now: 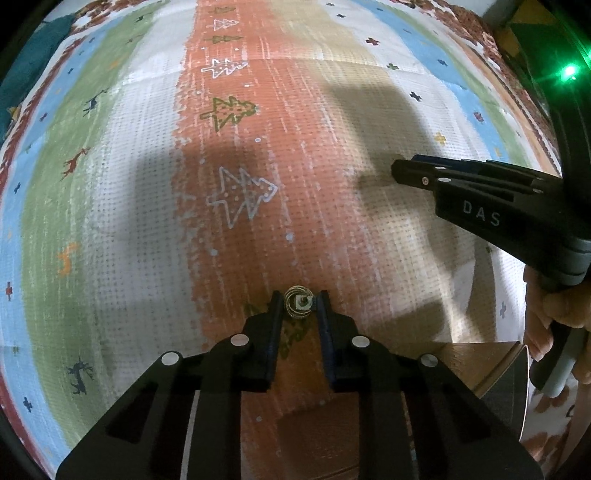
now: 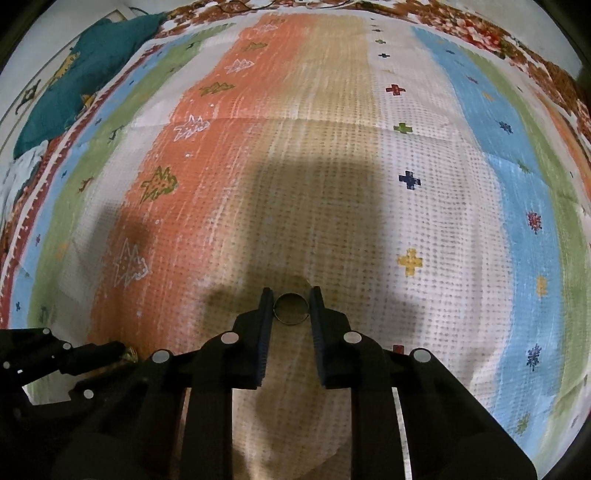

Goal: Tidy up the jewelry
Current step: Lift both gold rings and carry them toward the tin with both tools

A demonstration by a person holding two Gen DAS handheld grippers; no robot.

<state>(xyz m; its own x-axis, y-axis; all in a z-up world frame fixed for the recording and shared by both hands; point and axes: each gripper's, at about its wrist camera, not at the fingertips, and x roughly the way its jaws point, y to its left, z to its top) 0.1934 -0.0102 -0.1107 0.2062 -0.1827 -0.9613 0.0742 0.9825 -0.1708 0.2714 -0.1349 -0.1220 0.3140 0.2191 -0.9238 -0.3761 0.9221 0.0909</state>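
My left gripper (image 1: pixel 299 301) is shut on a gold ring with a square stone setting (image 1: pixel 298 303), held above the striped patterned cloth (image 1: pixel 147 184). My right gripper (image 2: pixel 291 304) is shut on a plain gold band ring (image 2: pixel 291 308), also held above the cloth. In the left wrist view the right gripper (image 1: pixel 397 170) comes in from the right, seen side-on. In the right wrist view the left gripper (image 2: pixel 122 350) shows at the lower left with a bit of gold at its tip.
A brown box corner (image 1: pixel 480 365) with a grey flap lies at the lower right of the left wrist view. A teal pillow (image 2: pixel 85 70) lies at the cloth's far left. A floral cover (image 2: pixel 498 33) borders the cloth on the far right.
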